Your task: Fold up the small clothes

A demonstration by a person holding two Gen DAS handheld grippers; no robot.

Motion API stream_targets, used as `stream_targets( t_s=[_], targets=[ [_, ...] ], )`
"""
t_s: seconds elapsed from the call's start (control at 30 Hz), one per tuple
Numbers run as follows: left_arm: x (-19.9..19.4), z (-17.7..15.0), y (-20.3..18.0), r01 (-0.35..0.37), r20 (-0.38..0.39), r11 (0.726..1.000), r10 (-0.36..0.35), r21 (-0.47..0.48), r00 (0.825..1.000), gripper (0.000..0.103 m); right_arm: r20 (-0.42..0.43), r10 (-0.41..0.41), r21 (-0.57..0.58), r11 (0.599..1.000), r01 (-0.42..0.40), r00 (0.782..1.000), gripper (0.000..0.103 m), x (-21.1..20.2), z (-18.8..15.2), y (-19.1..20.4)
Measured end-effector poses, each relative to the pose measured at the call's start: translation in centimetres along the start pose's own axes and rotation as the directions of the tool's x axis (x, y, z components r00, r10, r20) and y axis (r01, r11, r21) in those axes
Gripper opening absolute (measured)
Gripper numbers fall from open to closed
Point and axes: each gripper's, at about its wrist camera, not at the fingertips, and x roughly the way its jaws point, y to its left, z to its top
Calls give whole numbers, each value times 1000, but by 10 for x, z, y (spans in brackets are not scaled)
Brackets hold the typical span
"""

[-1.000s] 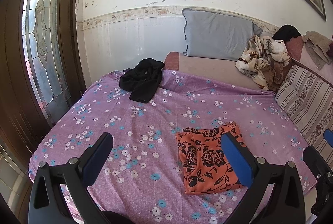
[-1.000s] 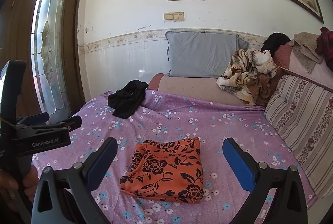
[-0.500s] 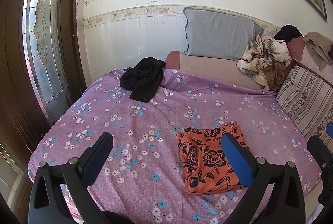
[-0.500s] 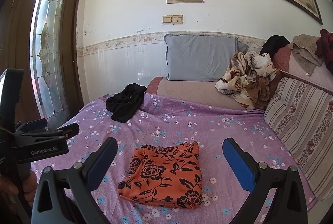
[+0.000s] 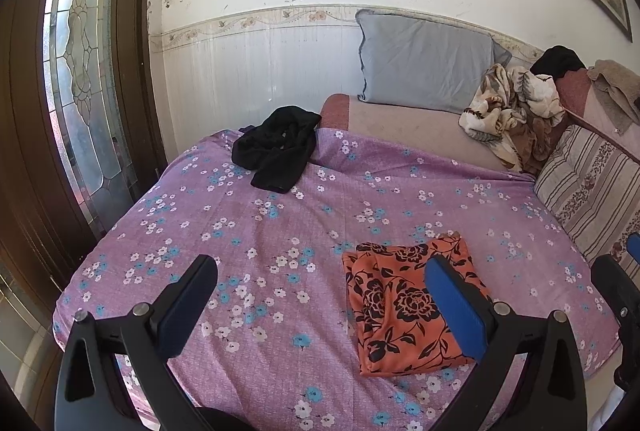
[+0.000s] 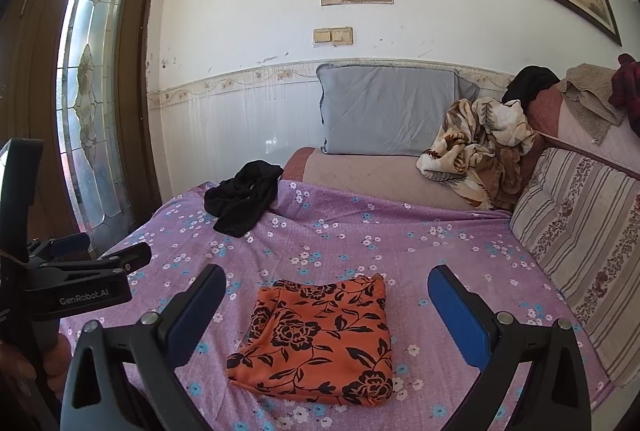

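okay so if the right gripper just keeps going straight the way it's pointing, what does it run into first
Probably the folded orange floral cloth on the purple bedspread. The open right gripper points forward and down over the bed, with that cloth lying between its fingers' line of travel. Depth is hard to judge; it might meet the bedspread just beyond.

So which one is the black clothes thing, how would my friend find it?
Start at the purple flowered bedspread. Look to its far left corner, by the glass door and left of the grey pillow. The black garment lies crumpled there, plain and dark, unlike the orange flowered cloth folded flat nearby.
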Motion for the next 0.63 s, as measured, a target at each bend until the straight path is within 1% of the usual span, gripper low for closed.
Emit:
stream_targets(
  t_s=[0.4,0.47,0.53,0.63],
  targets=[
    [17,-3,7,-2,-21,1000,2,-12,1000,103,-26,7,-6,1000,-7,1000,102,22,-4,6],
    [20,-4,8,-10,-14,1000,10,-9,1000,103,-34,9,-7,1000,-9,999,102,28,-5,7],
    [25,-4,10,-1,-11,1000,1,-10,1000,103,-45,10,-7,1000,-10,999,102,35,-6,6],
    [37,-4,13,-29,-27,999,29,-22,999,103,-61,1,7,1000,-1,998,102,49,-8,-1]
  ],
)
